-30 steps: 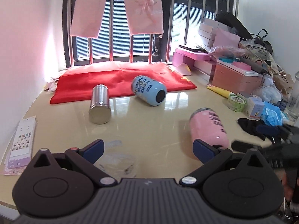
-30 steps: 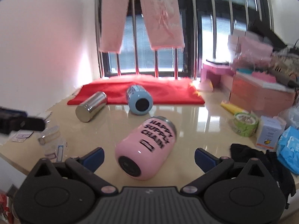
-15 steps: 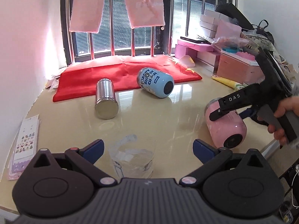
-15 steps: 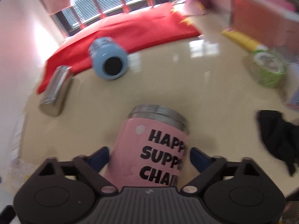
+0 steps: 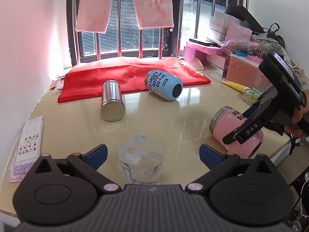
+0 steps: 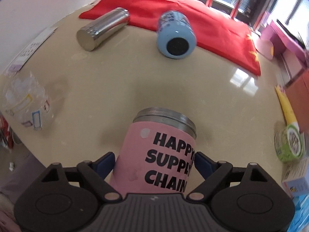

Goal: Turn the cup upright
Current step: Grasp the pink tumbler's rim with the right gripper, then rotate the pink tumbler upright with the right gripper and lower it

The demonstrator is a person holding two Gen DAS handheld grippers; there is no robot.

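A pink cup [image 6: 160, 154] with black "HAPPY SUPPLY CHAIN" lettering lies on its side on the beige table, its metal rim pointing away from me. My right gripper [image 6: 154, 162] has a blue pad on each side of the cup, closed against its body; both show in the left wrist view, the cup [image 5: 227, 127] and the gripper [image 5: 243, 133]. A clear plastic cup [image 5: 142, 164] stands between the spread fingers of my left gripper [image 5: 152, 153], which is open and not touching it.
A blue cup [image 5: 164, 86] and a steel cup [image 5: 112, 101] lie on their sides farther back by a red cloth [image 5: 125, 77]. Sticker sheets [image 5: 27, 143] lie at left. Boxes, a green tape roll [image 6: 289, 145] and clutter fill the right side.
My right gripper came down over the pink cup and its fingers closed in on the cup's sides. My left gripper moved closer to the clear cup.
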